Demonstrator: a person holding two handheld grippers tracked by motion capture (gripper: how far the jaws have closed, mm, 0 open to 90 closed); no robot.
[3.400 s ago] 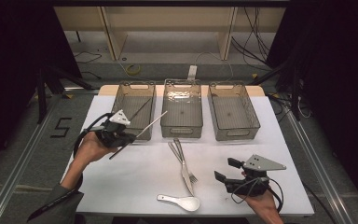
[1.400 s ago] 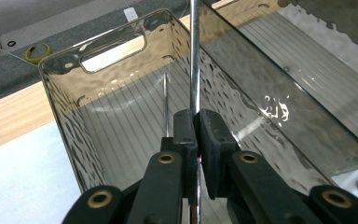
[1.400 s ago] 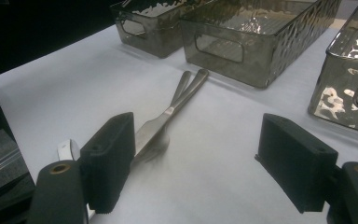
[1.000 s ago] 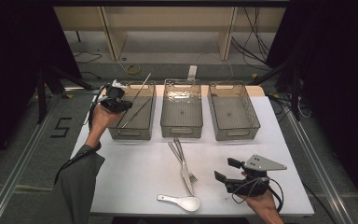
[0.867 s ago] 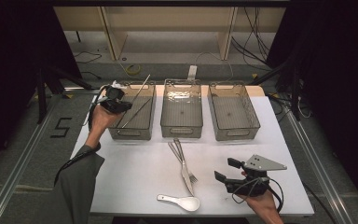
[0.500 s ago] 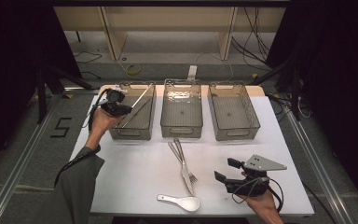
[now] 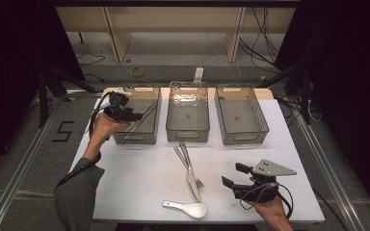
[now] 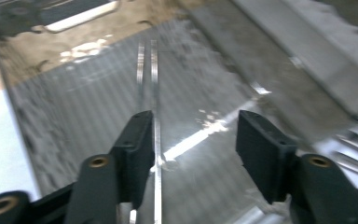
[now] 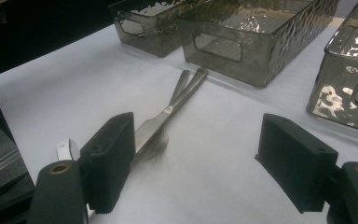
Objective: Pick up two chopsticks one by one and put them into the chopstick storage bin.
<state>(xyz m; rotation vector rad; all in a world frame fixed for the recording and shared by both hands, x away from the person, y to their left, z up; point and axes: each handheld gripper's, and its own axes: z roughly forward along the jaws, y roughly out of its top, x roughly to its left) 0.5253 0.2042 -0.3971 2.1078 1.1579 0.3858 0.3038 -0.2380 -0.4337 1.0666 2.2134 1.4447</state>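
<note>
While the left tool (image 8: 191, 149) is opening its jaws, releasing the thin, stiff, slippery metal chopsticks (image 8: 154, 84) into the leftmost bin (image 7: 150, 91), the right tool (image 9: 196, 163) is hovering wide open and empty above the bench (image 7: 135, 178).

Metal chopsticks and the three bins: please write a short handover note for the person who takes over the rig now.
Left gripper: over the left smoked-plastic bin; its jaws have just been opening and stand apart, pads off the pair of thin metal chopsticks.
Right gripper: open, holding nothing, at the near right of the white table.
Done: the chopsticks lie in the left bin, released.
Left: steel knife and steel fork lie crossed mid-table; white ceramic spoon lies at the near edge. The middle bin and right bin look empty; presumably one kind of cutlery goes in each.
</note>
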